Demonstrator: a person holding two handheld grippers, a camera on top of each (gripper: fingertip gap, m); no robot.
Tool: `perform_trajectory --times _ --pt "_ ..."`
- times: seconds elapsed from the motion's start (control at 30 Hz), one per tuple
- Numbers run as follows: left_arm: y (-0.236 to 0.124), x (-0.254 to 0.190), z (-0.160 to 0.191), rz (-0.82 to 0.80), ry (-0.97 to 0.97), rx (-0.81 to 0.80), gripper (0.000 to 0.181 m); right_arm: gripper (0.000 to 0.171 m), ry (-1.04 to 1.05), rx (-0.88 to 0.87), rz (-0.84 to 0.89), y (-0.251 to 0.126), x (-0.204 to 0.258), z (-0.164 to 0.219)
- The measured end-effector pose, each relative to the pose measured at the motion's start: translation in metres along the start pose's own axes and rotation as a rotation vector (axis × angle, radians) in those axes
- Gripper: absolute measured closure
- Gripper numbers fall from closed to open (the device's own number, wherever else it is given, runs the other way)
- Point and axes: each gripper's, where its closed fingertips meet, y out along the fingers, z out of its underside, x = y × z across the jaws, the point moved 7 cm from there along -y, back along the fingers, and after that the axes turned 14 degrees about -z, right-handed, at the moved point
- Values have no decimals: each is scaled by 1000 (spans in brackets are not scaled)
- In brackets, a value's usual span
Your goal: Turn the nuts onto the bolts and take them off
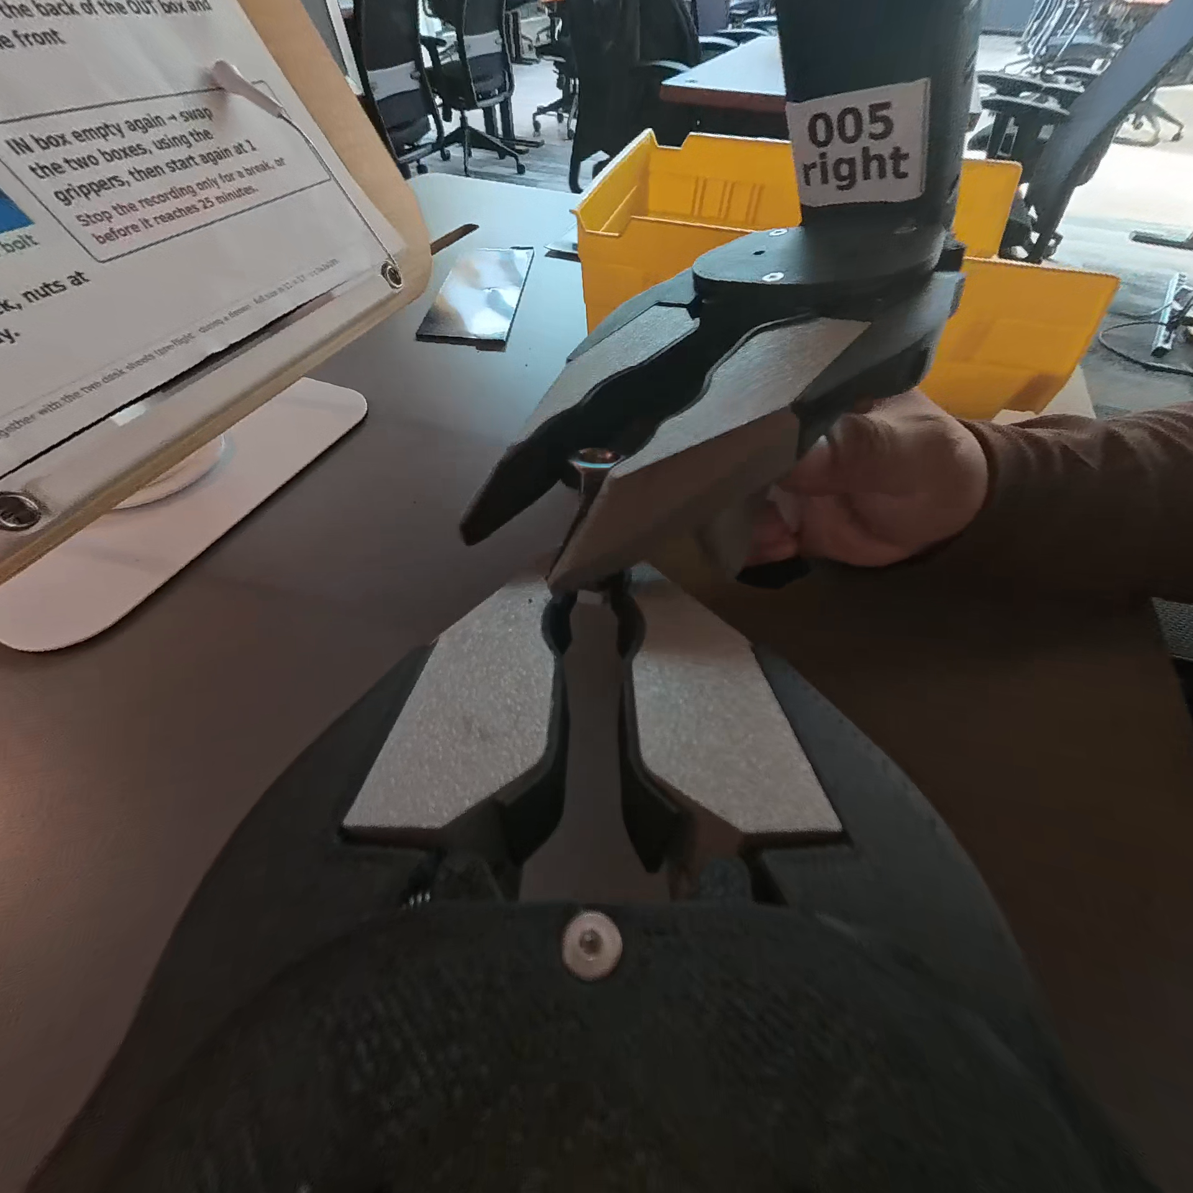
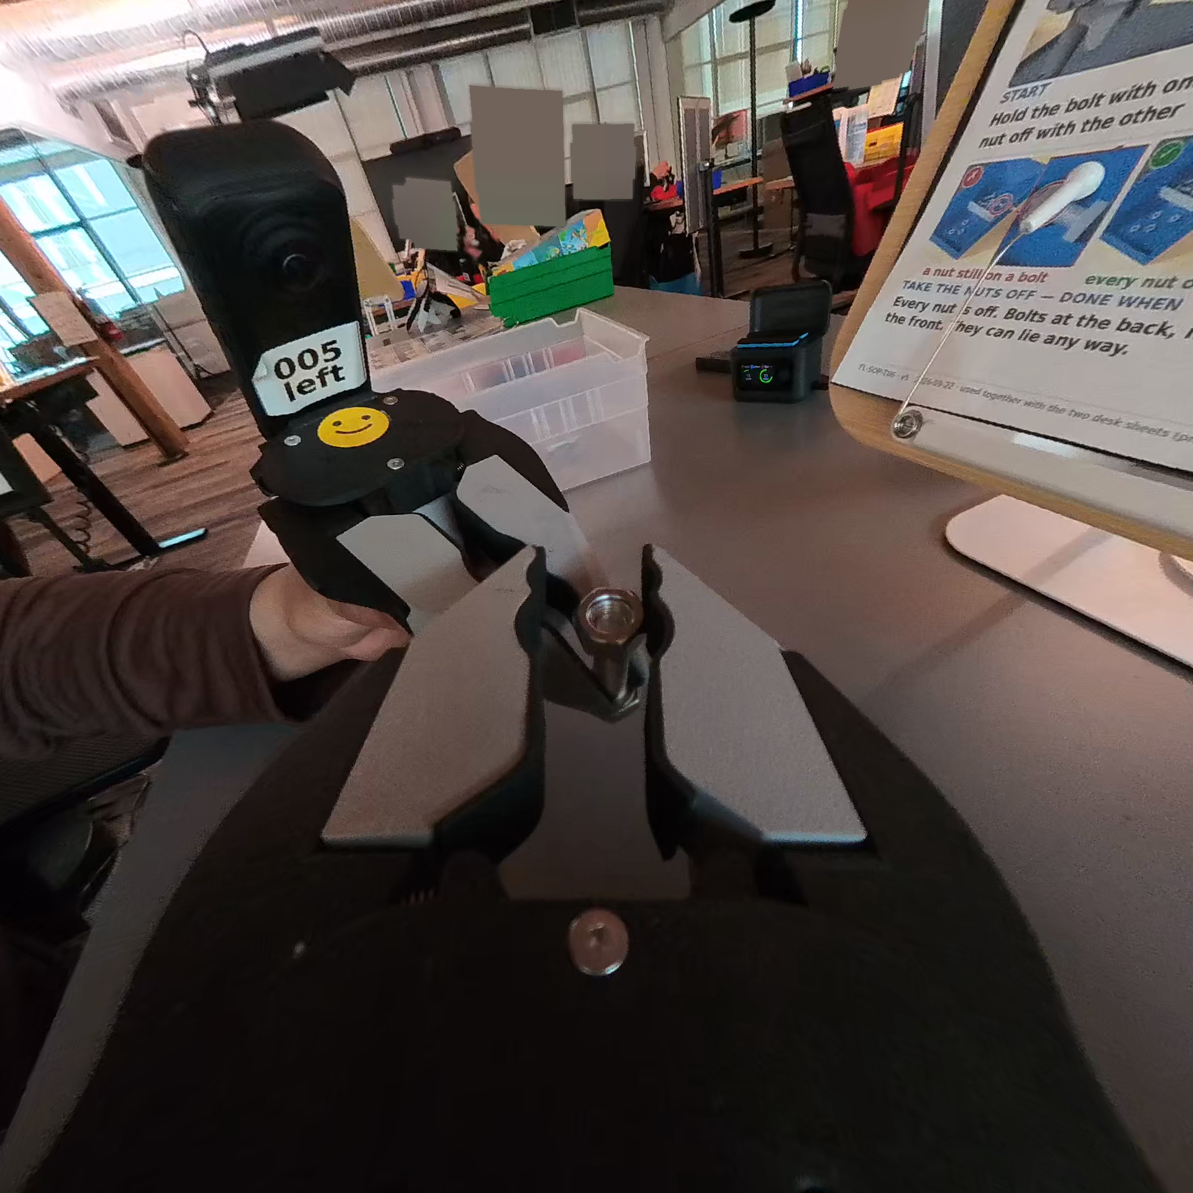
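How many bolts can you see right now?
1. The bolt has its lower end pinched in the left gripper and its top between the fingers of the right gripper. More could be hidden inside the yellow bin or the clear bin.

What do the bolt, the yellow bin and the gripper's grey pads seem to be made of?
Bolt: bright metal, likely steel; it glints. Yellow bin: moulded plastic, glossy, with ribbed walls. Right gripper pads: matte grey with a grainy texture, possibly rubbery or coated; unclear.

Two grippers [image 1: 595, 597] [image 2: 591, 603], one bolt [image 2: 612, 665] with one nut [image 2: 610, 614], one yellow bin [image 1: 652, 258], one clear bin [image 2: 561, 394], one instruction board [image 2: 1059, 258].
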Motion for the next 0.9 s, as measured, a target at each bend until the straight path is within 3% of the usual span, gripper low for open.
perform_trajectory --times 0.33,0.63,0.9 --pt "-11 28 -1 -63 -105 -37 174 146 6 -42 49 -23 -7 -7" --pt "-1 0 -3 13 -31 -19 174 145 13 -30 -5 3 1 -4" --pt "-8 18 -3 -56 -64 -31 174 137 0 -63 37 -14 -4 -10"
